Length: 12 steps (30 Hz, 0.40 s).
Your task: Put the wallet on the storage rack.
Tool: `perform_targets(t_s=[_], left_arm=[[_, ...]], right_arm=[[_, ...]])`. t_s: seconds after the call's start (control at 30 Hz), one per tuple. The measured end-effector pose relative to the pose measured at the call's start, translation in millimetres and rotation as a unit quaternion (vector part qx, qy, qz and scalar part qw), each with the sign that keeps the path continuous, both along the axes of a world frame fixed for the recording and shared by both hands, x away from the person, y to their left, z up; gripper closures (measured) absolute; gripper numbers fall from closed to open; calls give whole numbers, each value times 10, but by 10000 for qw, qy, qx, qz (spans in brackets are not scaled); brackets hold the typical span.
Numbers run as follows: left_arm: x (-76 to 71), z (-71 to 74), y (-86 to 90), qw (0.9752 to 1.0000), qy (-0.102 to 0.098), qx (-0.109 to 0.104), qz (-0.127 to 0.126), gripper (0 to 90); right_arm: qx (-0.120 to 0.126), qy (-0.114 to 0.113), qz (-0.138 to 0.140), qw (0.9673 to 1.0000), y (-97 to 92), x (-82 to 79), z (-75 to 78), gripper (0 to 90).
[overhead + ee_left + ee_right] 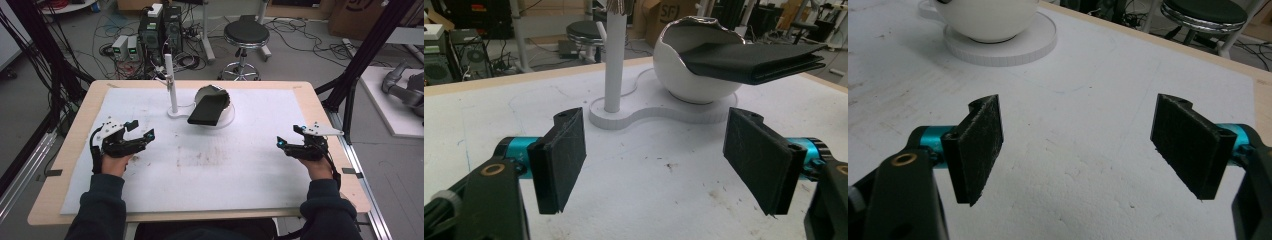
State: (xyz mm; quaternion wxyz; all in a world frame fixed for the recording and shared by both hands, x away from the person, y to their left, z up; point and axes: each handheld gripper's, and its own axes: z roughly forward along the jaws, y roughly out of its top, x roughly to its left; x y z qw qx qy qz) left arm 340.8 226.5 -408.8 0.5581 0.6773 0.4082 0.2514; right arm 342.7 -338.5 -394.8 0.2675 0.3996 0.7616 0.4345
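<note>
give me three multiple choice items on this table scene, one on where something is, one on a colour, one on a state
1. Where does the black wallet lie?
A. flat on the white mat
B. propped in the white bowl, one end sticking out over the rim
C. on the stool

2. What colour is the post beside the bowl?
A. white
B. red
C. blue

3. How do the jaws of the left hand-held gripper stand?
A. shut on the wallet
B. shut on nothing
C. open, holding nothing

Answers:
1. B, as the left gripper view shows the wallet resting on the bowl's jagged rim and jutting out past it.
2. A, as the high view shows a white upright post sharing a white base with the bowl.
3. C, as the left gripper view shows the two black pads wide apart with bare mat between them.
</note>
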Motion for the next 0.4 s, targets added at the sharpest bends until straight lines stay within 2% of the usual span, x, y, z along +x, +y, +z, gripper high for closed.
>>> perform_targets(t_s=[0.4], left_arm=[[13, -14, 0, 10000, 28, 19, 42, 250]], right_arm=[[14, 8, 23, 10000, -8, 12, -6, 213]])
